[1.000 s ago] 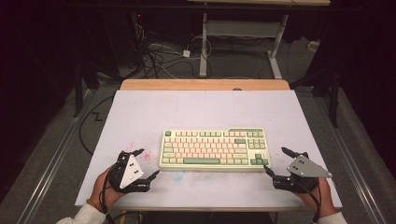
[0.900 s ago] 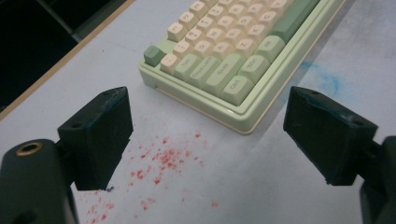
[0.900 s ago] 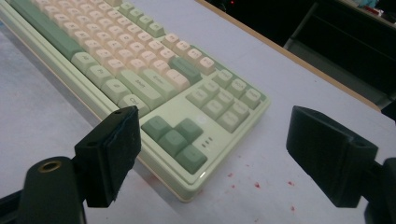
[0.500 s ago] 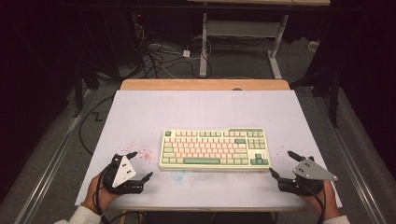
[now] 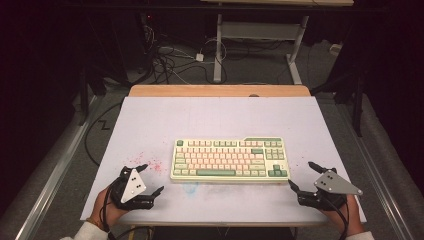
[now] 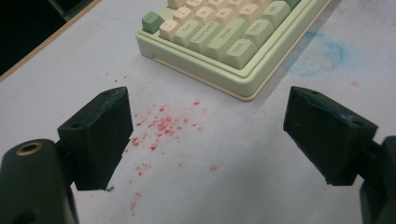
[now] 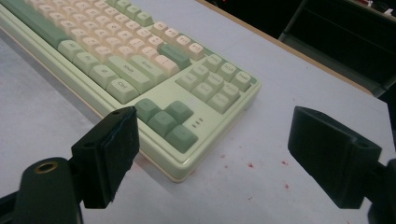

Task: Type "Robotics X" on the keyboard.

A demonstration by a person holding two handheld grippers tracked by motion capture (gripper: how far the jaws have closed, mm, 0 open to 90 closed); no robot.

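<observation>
Keyboard (image 5: 230, 158), pale green case with cream and green keys, lying flat near the middle of the white tabletop (image 5: 220, 120), its long edge parallel to the near edge. Left gripper (image 5: 149, 178) held near the front left corner of the tabletop, close to the keyboard's left end but apart from it; its fingers (image 6: 100, 135) are spread wide with nothing between them, and the left gripper view looks past them onto the keyboard's near left corner (image 6: 233, 42). Scattered red specks (image 6: 163, 126) mark the tabletop between the left fingers and the keyboard, and a faint blue smudge (image 6: 322, 53) lies just off the keyboard's front edge. Right gripper (image 5: 302, 175) held near the front right corner of the tabletop, just off the keyboard's right end and not touching it; its fingers (image 7: 109, 154) are likewise spread wide and hold nothing. In the right gripper view the keyboard's near right corner (image 7: 187, 116), with its green arrow keys, sits between the two fingers and a little beyond them. A hand (image 5: 107, 207) grips each gripper from the bottom of the high view. A strip of bare wood (image 5: 220, 90) shows along the far edge of the tabletop. Cables (image 5: 175, 62) lie on the floor beyond it.
</observation>
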